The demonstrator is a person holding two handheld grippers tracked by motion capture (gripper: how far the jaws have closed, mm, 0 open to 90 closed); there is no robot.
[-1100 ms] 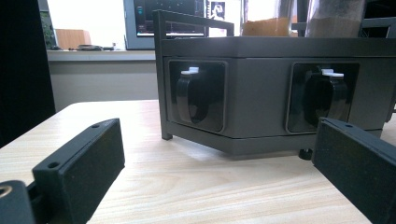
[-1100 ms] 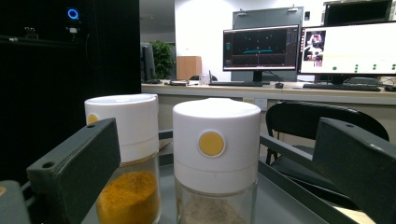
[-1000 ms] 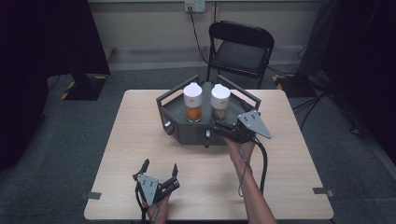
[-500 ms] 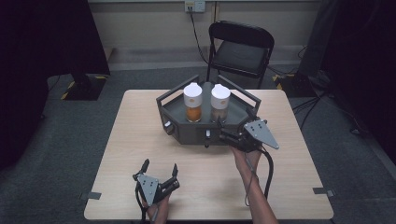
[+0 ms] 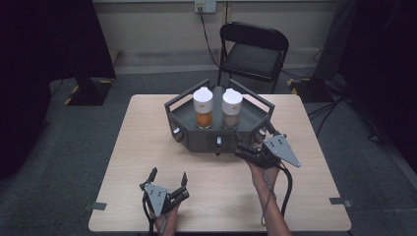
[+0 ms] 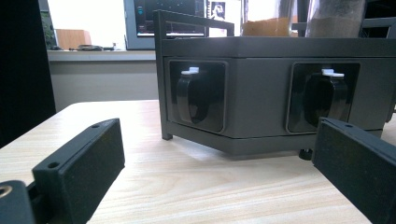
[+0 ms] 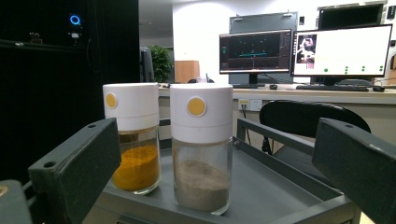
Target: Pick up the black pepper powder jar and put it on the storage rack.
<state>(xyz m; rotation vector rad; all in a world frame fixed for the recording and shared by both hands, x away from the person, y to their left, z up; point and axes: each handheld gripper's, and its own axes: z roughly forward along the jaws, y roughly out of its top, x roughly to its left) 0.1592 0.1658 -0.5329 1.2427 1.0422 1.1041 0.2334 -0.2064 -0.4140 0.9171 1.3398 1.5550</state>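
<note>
Overhead, the right gripper (image 5: 244, 151) hovers spread at the grey rack's (image 5: 196, 140) front corner, the left gripper (image 5: 168, 178) spread over the surface (image 5: 123, 162). Ahead of the right gripper stands the brown spice jar (image 7: 201, 148), touching nothing; closing off-centre could topple it into the orange spice jar (image 7: 135, 137).

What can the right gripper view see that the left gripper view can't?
Right gripper view: the two jars' white caps with yellow dots, the orange-powder jar and the grey-brown-powder jar standing whole on the tray's floor. Left gripper view: the tray's side wall with two black knobs in recesses. Both: the grey tray and that gripper's own open jaws.
</note>
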